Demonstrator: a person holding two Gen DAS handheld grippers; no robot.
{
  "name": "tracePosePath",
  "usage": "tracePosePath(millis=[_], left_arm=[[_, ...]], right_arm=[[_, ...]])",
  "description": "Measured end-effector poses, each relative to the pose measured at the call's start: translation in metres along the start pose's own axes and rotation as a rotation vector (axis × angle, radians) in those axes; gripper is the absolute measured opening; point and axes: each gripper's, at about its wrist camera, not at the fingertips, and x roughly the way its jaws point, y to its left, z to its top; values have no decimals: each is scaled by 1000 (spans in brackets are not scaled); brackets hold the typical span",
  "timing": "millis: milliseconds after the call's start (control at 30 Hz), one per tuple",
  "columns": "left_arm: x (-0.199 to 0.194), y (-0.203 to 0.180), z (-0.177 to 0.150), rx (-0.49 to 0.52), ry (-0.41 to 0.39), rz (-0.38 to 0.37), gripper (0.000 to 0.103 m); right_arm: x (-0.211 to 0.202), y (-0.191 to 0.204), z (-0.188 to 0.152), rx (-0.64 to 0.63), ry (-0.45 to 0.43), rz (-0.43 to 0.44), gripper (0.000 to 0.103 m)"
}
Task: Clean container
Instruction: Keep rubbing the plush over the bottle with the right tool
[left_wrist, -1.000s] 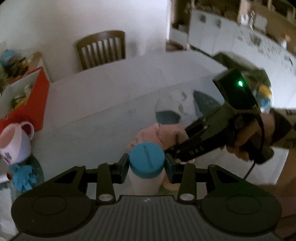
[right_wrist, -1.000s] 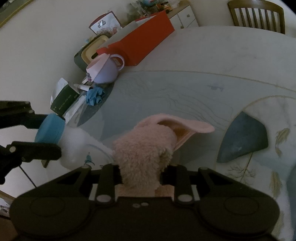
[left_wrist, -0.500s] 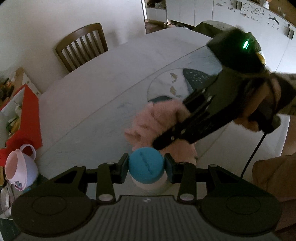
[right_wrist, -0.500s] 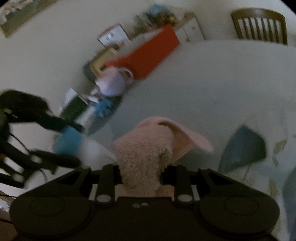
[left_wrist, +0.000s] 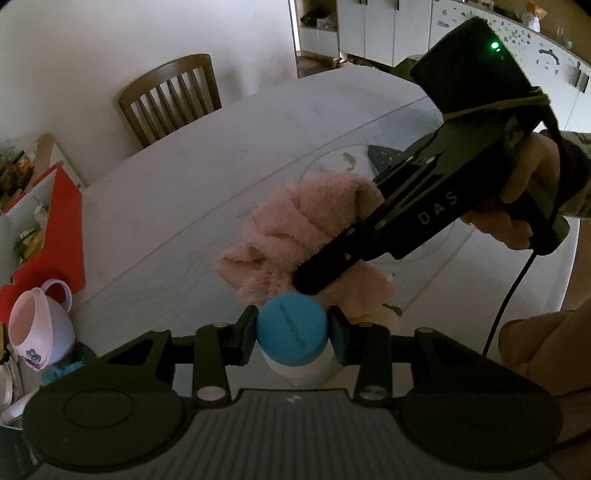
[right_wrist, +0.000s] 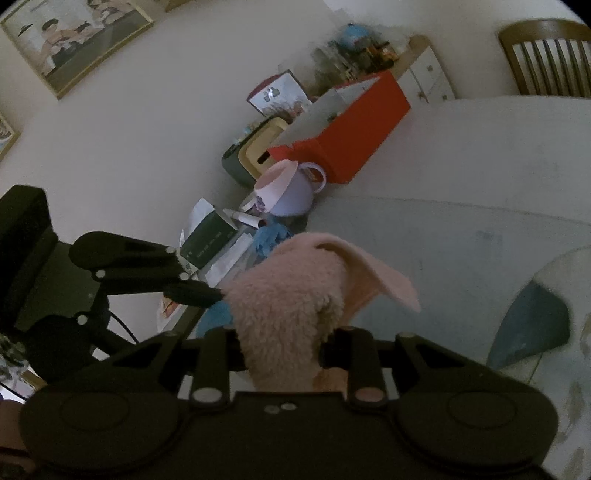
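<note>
A white container with a blue cap (left_wrist: 291, 334) is held above the table, and my left gripper (left_wrist: 292, 334) is shut on its cap. A fluffy pink cloth (left_wrist: 295, 232) bunches just beyond the cap, touching it. In the right wrist view my right gripper (right_wrist: 282, 356) is shut on the pink cloth (right_wrist: 291, 310), which hides most of the container; only a bit of the blue cap (right_wrist: 214, 319) shows at its left. A hand (left_wrist: 524, 199) grips the right tool's handle.
On the white table (left_wrist: 207, 177) a pink and lilac cup (left_wrist: 37, 332) and a red box (left_wrist: 62, 225) stand at the left edge. A wooden chair (left_wrist: 173, 96) stands at the far side. A dark green box (right_wrist: 208, 243) and clutter sit near the cup.
Both grippers rose from the table. The right gripper brought the pink cloth closer, over and against the blue cap. The left gripper kept its hold on the container.
</note>
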Motion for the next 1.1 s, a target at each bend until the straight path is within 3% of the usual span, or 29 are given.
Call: tracePosePath(millis=[167, 467, 600, 733, 900, 1100], left_arm=[[-2, 0, -5, -19, -19, 5, 39], [-4, 3, -12, -50, -45, 3, 39], [-4, 5, -14, -64, -56, 1, 39], [-4, 6, -16, -71, -63, -6, 39], [-4, 9, -16, -76, -68, -10, 39], [-4, 8, -16, -77, -63, -6, 39]], right_arm=[[12, -6, -6, 20, 33, -41, 25], [38, -14, -34, -43, 170, -175, 25], [31, -8, -32, -71, 160, -204, 25], [4, 1, -15, -59, 65, -142, 25], [-16, 7, -11, 3, -3, 72, 26], [2, -8, -23, 75, 34, 51, 26]])
